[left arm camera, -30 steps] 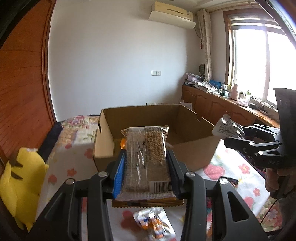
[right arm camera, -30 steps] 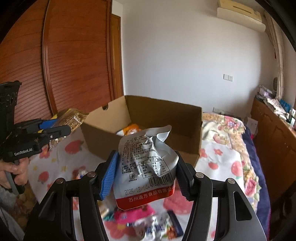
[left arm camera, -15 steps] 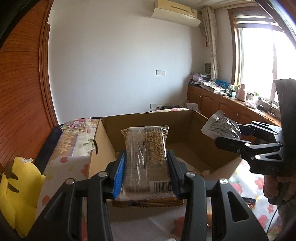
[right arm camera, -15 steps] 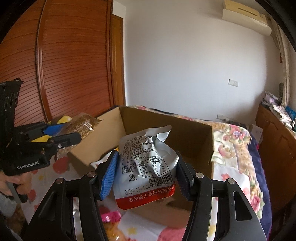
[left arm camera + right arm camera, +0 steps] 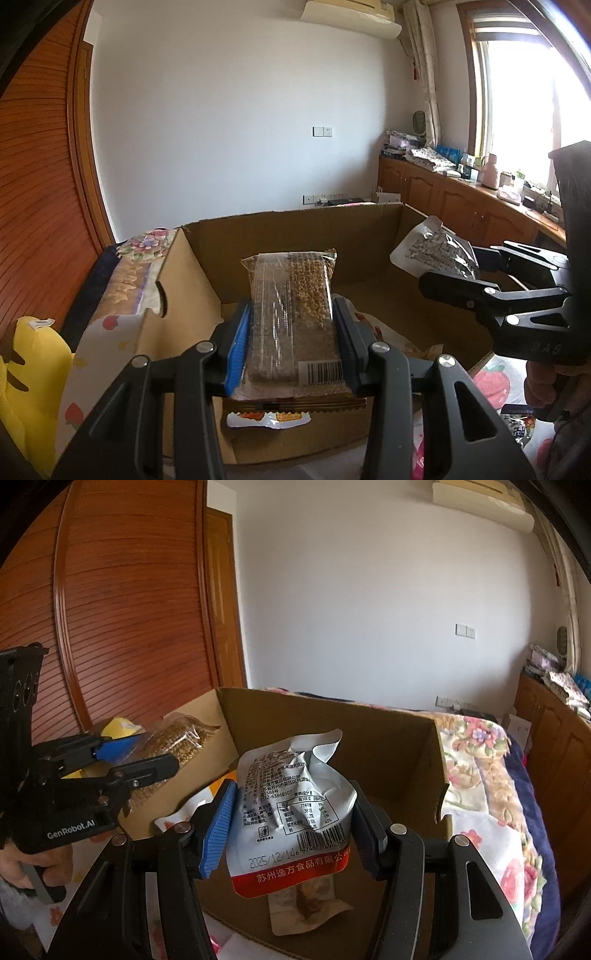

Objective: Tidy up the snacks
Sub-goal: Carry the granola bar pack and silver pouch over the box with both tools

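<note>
Over the cardboard box (image 5: 303, 236) now, both tongs, snacks clamped, formerly short of it.

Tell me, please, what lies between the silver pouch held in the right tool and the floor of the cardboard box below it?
In the right wrist view, only a pale snack packet lies on the cardboard box floor beneath the silver pouch; otherwise it is bare.

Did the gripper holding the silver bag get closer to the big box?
Yes. The right gripper, clamping the crinkled silver foil snack bag, has moved forward toward the open brown cardboard box; the bag now hangs over the box's inside, not the flowered bedspread.
</note>
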### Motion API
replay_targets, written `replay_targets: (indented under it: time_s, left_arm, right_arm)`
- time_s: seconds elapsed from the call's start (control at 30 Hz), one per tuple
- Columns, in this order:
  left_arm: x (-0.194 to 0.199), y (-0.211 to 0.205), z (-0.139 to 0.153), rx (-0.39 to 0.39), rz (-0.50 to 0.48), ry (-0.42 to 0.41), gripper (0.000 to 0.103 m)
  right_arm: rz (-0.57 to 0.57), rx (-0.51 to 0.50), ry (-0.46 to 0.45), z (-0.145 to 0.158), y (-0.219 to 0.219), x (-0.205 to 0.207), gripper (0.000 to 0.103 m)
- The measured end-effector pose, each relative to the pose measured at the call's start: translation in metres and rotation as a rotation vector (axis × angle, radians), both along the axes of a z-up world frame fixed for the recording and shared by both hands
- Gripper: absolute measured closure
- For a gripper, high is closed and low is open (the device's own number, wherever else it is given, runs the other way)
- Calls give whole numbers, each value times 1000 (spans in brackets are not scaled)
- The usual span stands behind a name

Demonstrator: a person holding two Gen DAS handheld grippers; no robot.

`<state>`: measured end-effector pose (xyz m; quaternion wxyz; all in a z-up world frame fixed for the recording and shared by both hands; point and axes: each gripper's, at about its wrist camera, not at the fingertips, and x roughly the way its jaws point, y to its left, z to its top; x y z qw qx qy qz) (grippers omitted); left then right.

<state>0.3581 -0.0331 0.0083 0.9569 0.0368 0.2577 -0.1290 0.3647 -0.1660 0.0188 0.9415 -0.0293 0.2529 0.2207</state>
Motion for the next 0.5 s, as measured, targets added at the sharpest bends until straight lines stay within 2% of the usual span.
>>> replay_targets:
  time_s: [0.37, 0.5]
  left_arm:
    - [7, -6, -9, 26, 3, 28, 60]
    - [10, -8, -10, 25, 16, 34, 55]
  right_arm:
    - [9, -34, 13, -6, 4, 2, 43]
    - [13, -27, 19, -8, -2, 4, 41]
